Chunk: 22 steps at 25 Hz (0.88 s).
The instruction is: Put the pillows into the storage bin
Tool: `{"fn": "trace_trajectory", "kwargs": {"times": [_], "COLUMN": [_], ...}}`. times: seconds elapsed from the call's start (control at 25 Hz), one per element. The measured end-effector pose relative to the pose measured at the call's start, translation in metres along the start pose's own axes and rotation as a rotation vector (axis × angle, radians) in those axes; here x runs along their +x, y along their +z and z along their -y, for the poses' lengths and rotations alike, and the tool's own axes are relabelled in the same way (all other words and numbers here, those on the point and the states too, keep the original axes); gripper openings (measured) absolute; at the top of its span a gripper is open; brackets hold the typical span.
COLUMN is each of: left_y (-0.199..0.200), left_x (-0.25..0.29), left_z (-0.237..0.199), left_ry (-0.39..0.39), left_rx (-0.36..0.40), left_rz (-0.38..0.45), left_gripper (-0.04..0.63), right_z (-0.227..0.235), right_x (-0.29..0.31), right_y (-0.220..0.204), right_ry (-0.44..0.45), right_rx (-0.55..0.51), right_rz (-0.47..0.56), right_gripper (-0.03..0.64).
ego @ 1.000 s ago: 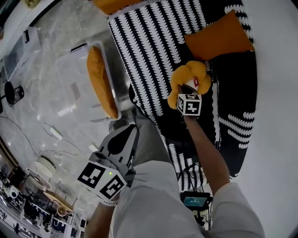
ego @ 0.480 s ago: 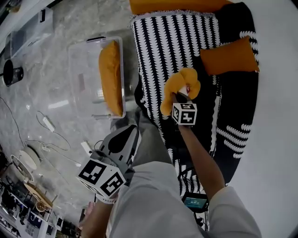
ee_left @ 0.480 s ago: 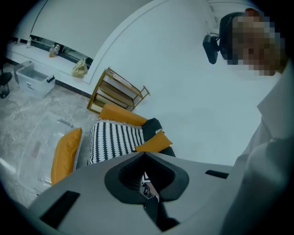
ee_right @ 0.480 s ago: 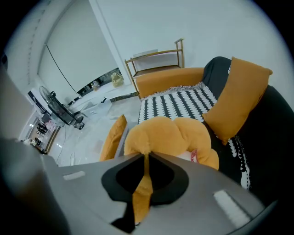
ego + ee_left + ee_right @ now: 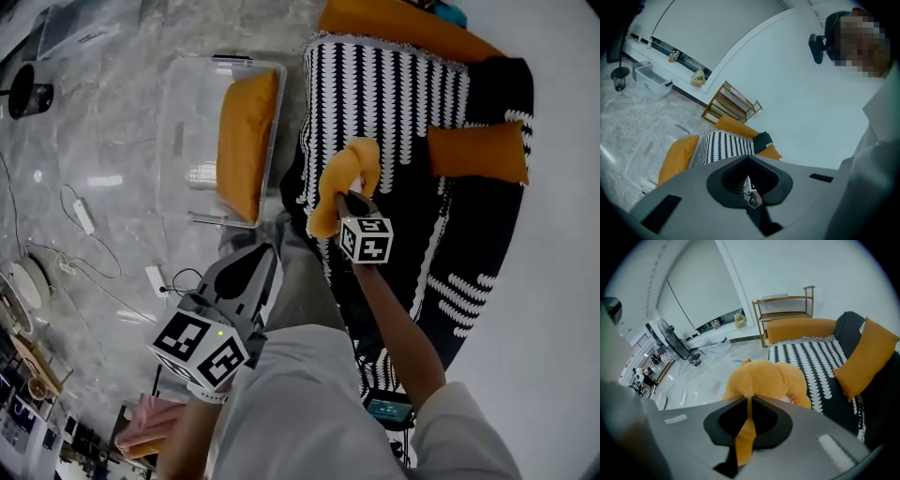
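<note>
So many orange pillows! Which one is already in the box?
Find the black-and-white patterned sofa; beside it on the floor stands a clear storage bin. The orange pillow stands on edge along the bin's wall nearest the sofa. Only it is inside: a second pillow hangs from the right gripper, a third pillow lies on the sofa.

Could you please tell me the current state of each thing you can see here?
storage bin: open, one pillow inside.
pillow in bin: standing on its edge.
held pillow: pinched, hanging crumpled.
sofa pillow: lying loose, untouched.
left gripper: shut, empty.
right gripper: shut on held pillow.
</note>
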<state>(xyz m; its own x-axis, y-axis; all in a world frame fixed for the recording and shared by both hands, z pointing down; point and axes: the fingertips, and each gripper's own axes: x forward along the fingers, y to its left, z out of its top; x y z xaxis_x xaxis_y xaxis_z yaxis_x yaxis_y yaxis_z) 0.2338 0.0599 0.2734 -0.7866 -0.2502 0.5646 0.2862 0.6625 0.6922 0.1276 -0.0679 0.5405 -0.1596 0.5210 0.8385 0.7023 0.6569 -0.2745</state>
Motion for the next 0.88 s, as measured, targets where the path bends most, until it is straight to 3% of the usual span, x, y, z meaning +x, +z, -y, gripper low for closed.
{"fn": "trace_trajectory", "kwargs": {"times": [0.88], "left_y": [0.01], "left_x": [-0.125], "left_z": [-0.14], "left_ry": [0.119], "left_rx": [-0.257], "left_rz": [0.299], "left_gripper": [0.009], "right_z": [-0.252], "right_x": [0.057], "right_y": [0.041], "right_ry": [0.307], "right_rx": [-0.333], "right_rz": [-0.07], "right_gripper": [0.028]}}
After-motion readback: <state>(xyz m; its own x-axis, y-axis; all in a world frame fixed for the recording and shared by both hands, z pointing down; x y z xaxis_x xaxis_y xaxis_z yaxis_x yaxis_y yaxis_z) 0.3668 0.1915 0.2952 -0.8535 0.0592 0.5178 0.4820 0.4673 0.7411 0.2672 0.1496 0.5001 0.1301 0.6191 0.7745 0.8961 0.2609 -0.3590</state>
